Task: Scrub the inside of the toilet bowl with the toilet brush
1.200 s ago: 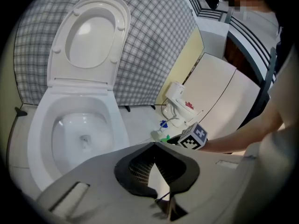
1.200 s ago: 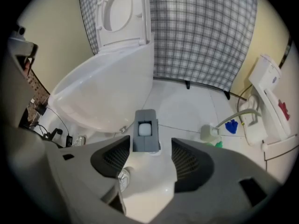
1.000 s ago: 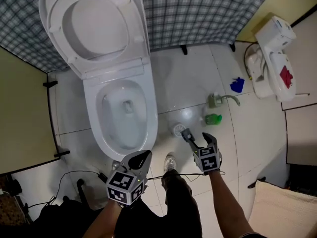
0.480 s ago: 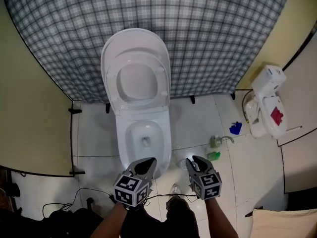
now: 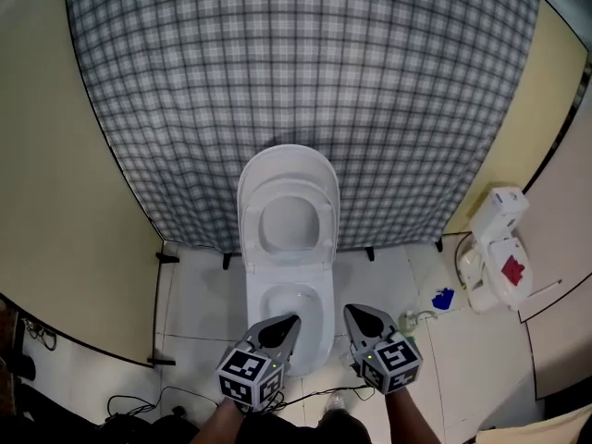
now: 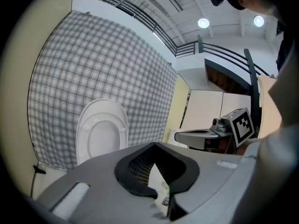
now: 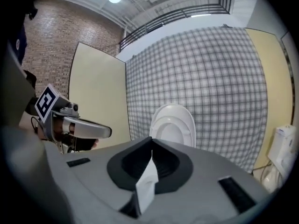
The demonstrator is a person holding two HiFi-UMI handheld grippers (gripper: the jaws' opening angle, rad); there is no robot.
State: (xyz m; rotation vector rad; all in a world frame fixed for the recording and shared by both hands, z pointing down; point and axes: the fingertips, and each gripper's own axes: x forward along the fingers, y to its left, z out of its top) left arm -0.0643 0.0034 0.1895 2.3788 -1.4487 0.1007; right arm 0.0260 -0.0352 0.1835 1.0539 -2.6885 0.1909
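Observation:
The white toilet stands against the checked wall with its lid [image 5: 288,213] raised and its bowl [image 5: 290,305] open. My left gripper [image 5: 289,322] hovers over the bowl's front left rim, shut and empty. My right gripper [image 5: 352,314] is beside the bowl's right side; its jaws have just been closing with nothing between them and now stand shut. In the left gripper view the jaw tips [image 6: 154,144] meet, and the lid [image 6: 101,132] lies ahead. The right gripper view shows its tips [image 7: 151,140] together below the lid [image 7: 173,124]. I cannot make out a toilet brush.
A white unit [image 5: 496,248] with a red patch stands on the floor at the right by the yellow partition. A small blue thing [image 5: 443,298] lies near it. Yellow panels [image 5: 55,202] close in the left side. Black cables [image 5: 139,403] run along the floor at bottom left.
Both grippers have risen from near the floor to bowl height. The right gripper, open beside a white thing on the floor a second ago, has shut empty. The view now takes in far more wall.

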